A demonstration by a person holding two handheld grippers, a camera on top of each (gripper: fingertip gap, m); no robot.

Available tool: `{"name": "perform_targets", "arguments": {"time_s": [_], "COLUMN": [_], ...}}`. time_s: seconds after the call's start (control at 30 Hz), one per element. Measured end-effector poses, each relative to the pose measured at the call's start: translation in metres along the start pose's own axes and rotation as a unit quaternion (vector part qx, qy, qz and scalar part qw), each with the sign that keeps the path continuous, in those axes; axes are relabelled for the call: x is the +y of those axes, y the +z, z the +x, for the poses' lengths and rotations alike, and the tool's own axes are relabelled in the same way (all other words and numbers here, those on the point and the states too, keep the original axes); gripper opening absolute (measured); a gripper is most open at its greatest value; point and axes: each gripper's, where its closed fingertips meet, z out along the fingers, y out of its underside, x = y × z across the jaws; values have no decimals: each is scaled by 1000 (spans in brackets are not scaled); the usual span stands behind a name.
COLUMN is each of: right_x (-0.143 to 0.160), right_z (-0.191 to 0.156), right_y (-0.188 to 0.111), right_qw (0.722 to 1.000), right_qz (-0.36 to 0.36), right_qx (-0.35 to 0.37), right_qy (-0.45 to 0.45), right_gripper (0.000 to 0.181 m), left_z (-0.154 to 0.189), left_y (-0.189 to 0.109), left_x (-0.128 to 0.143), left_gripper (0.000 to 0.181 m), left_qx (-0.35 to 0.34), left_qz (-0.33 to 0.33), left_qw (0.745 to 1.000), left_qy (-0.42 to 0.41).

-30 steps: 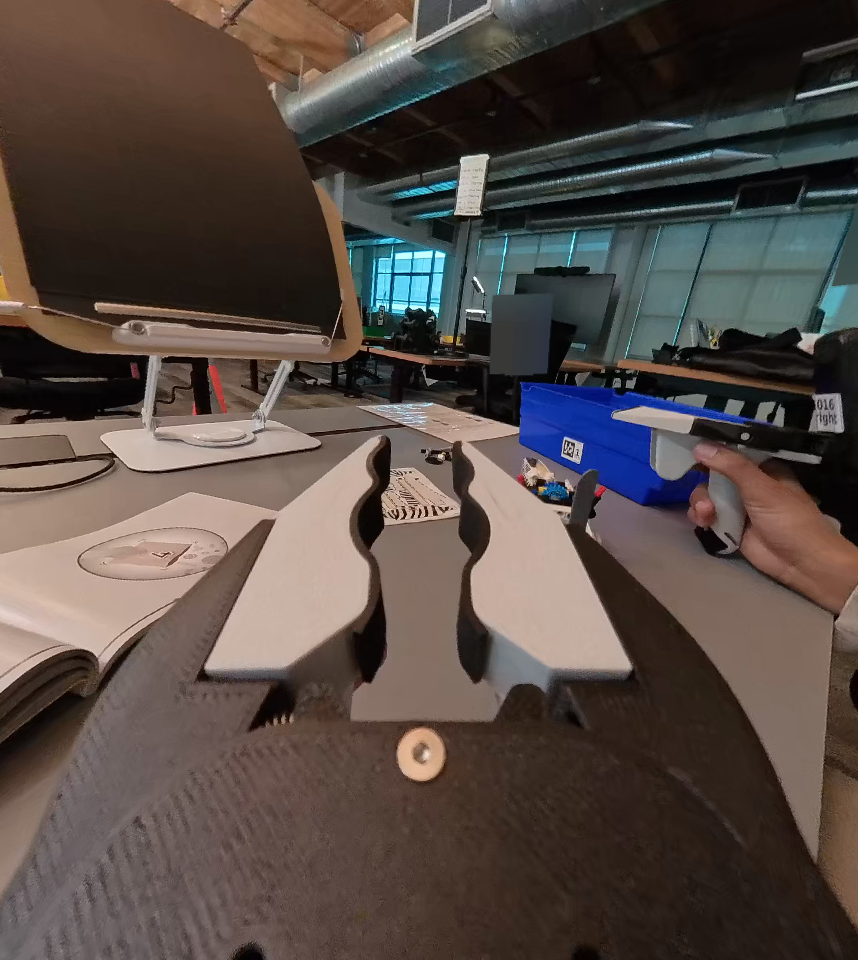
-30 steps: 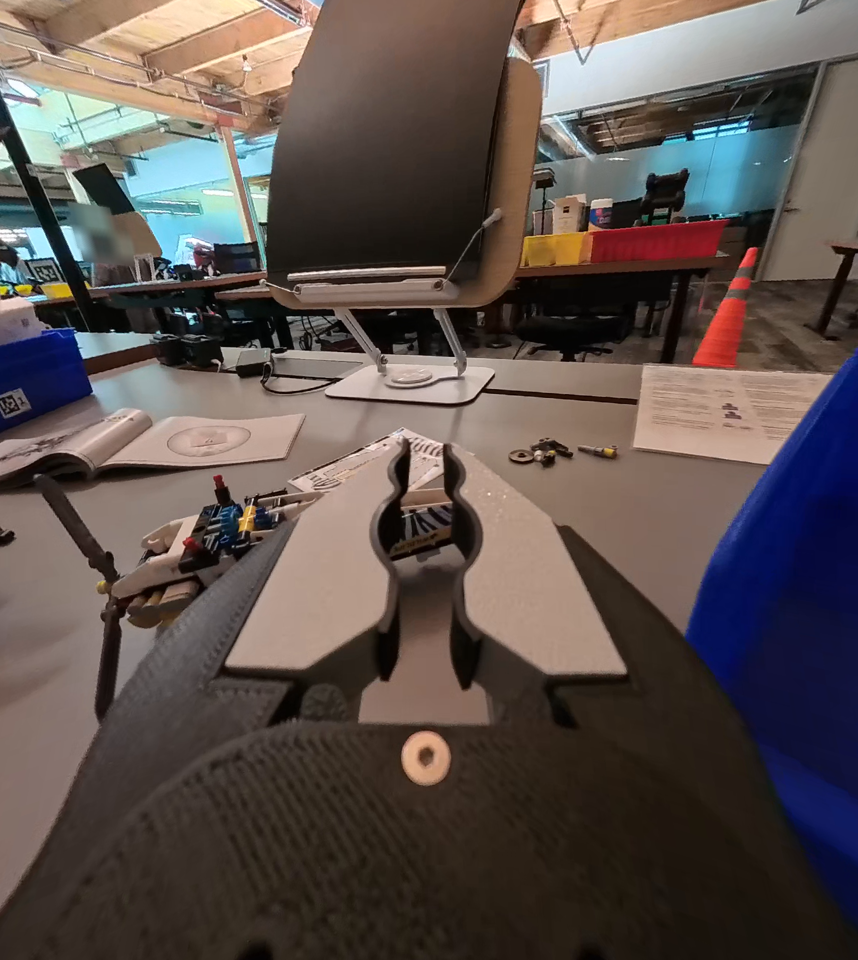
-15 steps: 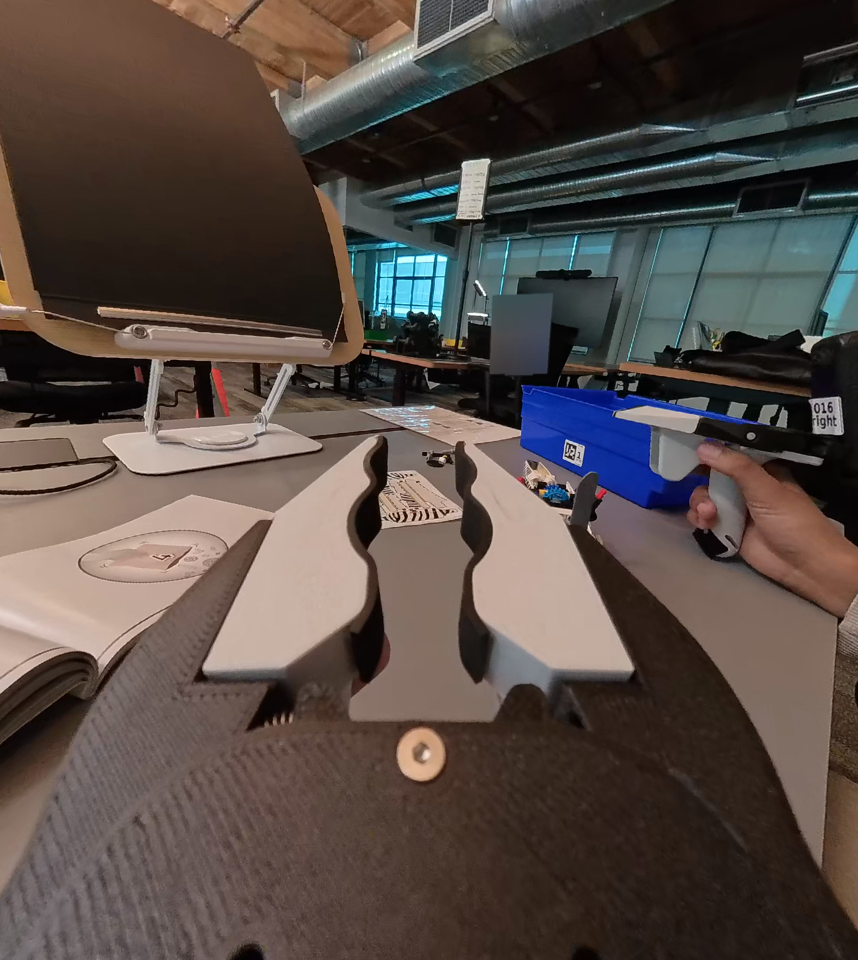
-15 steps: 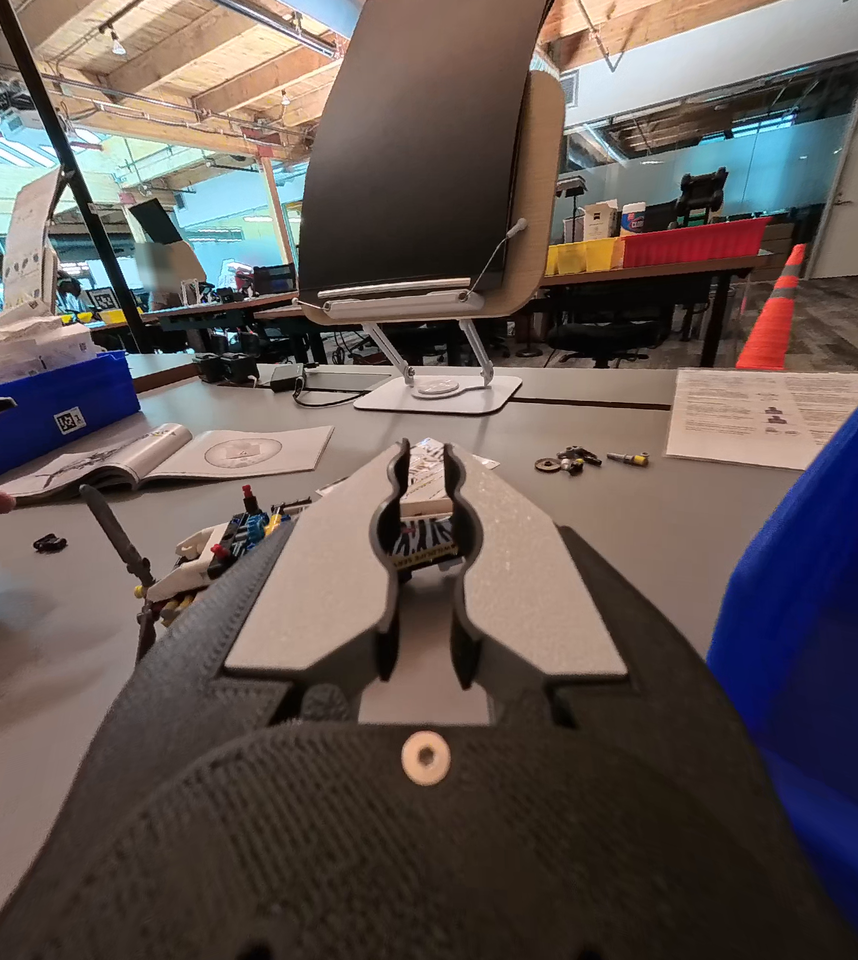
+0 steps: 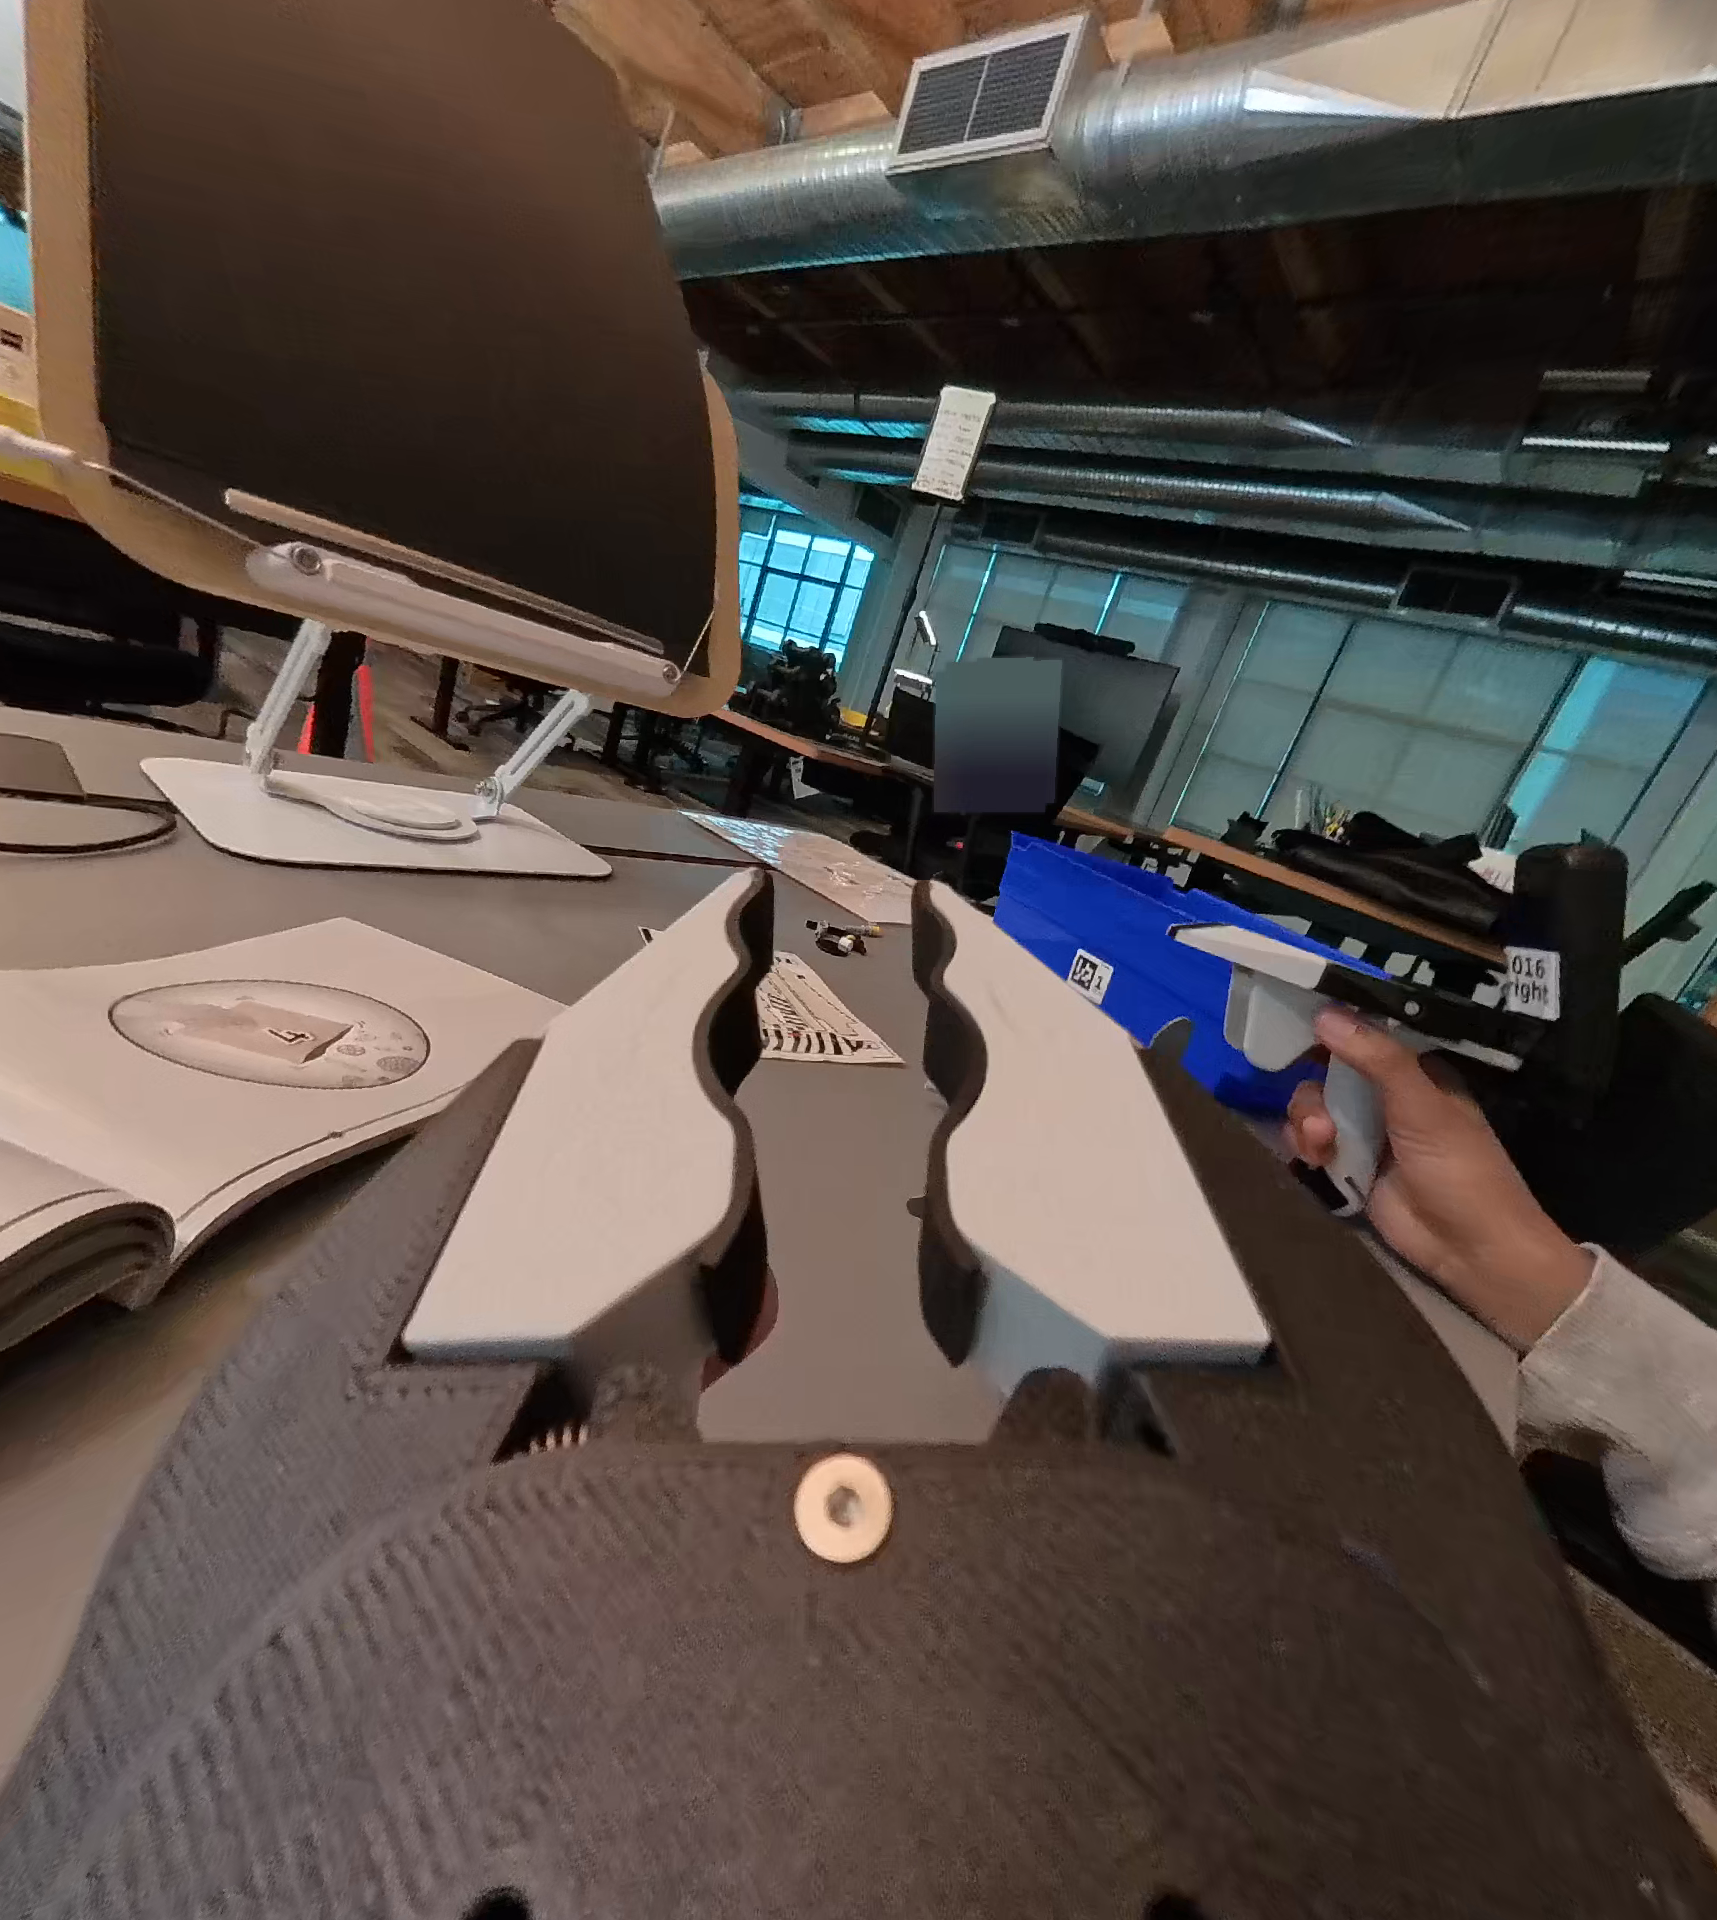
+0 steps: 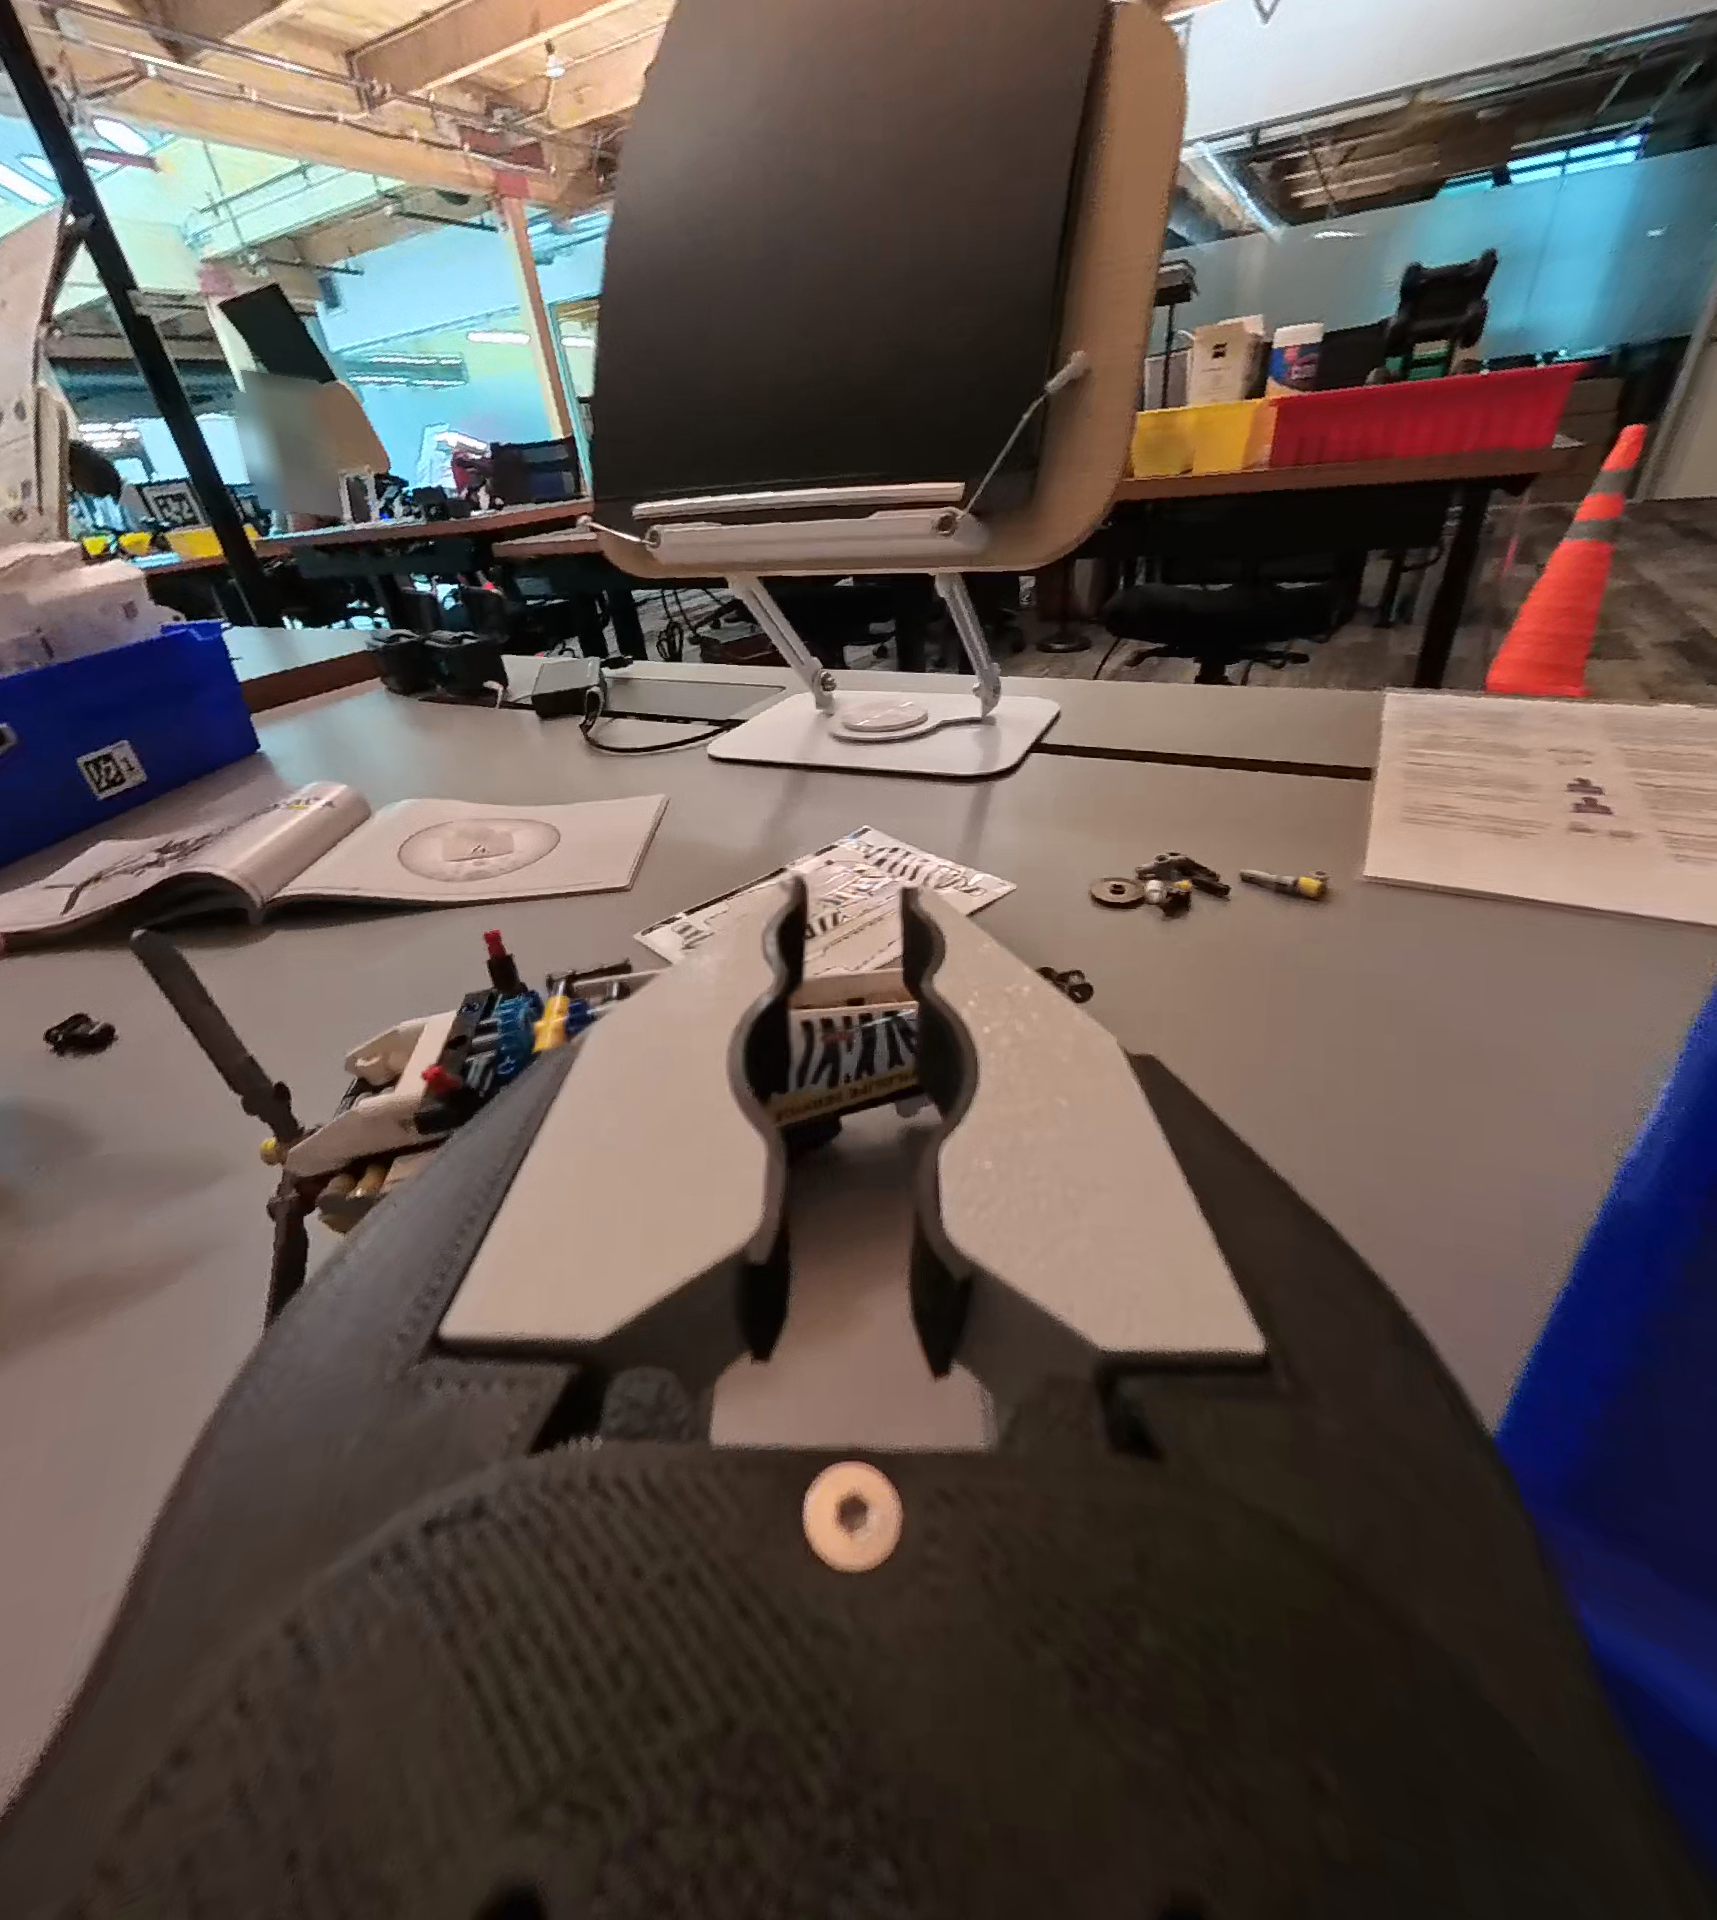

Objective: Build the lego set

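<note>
White half-built lego model (image 6: pixel 438 1081) now sits nearer, at ten o'clock of the parted, empty right gripper (image 6: pixel 854 935), suggesting approach; left gripper (image 5: pixel 838 925) likewise apart.

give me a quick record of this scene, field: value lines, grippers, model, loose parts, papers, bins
left gripper: open, empty, above the table
right gripper: open, empty, over the model
lego model: partly built, on the table, rotor blade sticking up
loose parts: small cluster on the table, right of the sticker sheet
instruction booklet: lying open, left of the model
printed sheet: flat, far right
blue bin: far left, holds white bags
book stand: behind, centre
</note>
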Motion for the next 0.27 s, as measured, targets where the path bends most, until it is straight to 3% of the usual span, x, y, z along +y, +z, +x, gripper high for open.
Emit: {"name": "perform_targets", "arguments": {"time_s": [0.27], "right_x": [-5], "right_z": [6], "right_y": [-6], "right_qw": [999], "right_qz": [16], "right_qx": [-17], "right_qy": [33], "right_gripper": [22], "left_z": [-17], "left_y": [-3], "left_x": [-3], "left_gripper": [29], "left_qx": [-23], "left_qz": [13], "left_qw": [998], "left_qy": [-55]}}
